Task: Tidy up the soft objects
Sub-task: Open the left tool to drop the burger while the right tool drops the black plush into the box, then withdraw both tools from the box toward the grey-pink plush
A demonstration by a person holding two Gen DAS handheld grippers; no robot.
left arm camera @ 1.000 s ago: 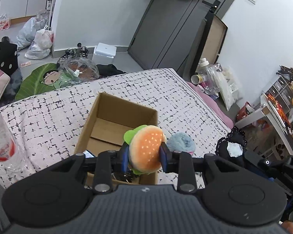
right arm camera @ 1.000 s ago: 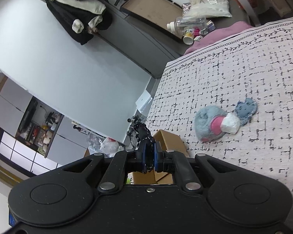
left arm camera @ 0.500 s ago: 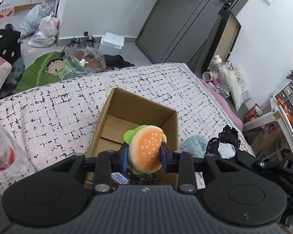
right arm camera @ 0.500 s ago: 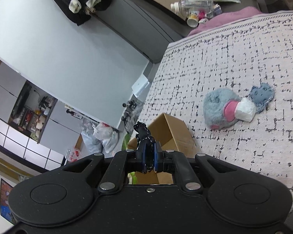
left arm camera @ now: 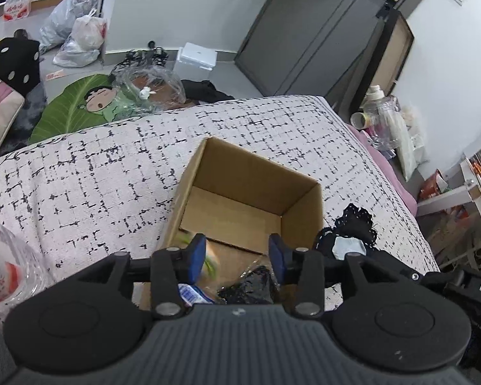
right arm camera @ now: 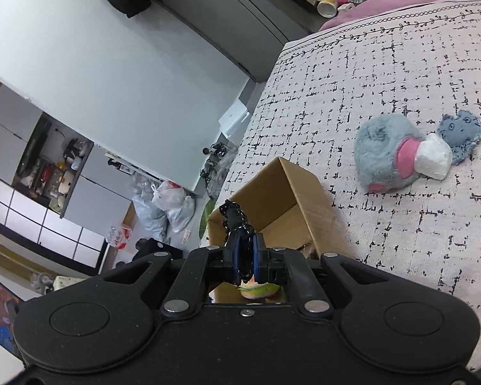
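An open cardboard box (left arm camera: 250, 173) stands on the checked bedcover. My left gripper (left arm camera: 237, 250) hangs over its near end with its jaws opening and nothing between the pads. The burger plush (right arm camera: 256, 288) lies in the box, a green blur (left arm camera: 208, 263) beside the left finger. A black bagged item (left arm camera: 250, 285) and a small blue-white packet (left arm camera: 189, 293) also lie inside. My right gripper (right arm camera: 245, 256) is shut on a black lace piece (right arm camera: 237, 221) just at the box's right wall (right arm camera: 291, 186). A grey-blue furry plush (right arm camera: 388, 157) lies on the cover further right.
A clear plastic bottle (left arm camera: 3, 272) lies on the bedcover at the left. A small blue felt piece (right arm camera: 461, 131) touches the furry plush. The bed's far edge (left arm camera: 176, 112) drops to a floor with bags, a white box and a green leaf mat.
The left jaws have parted and the burger plush has dropped from them into the box. Both grippers have come lower and closer to the box. The right stays shut on the lace.
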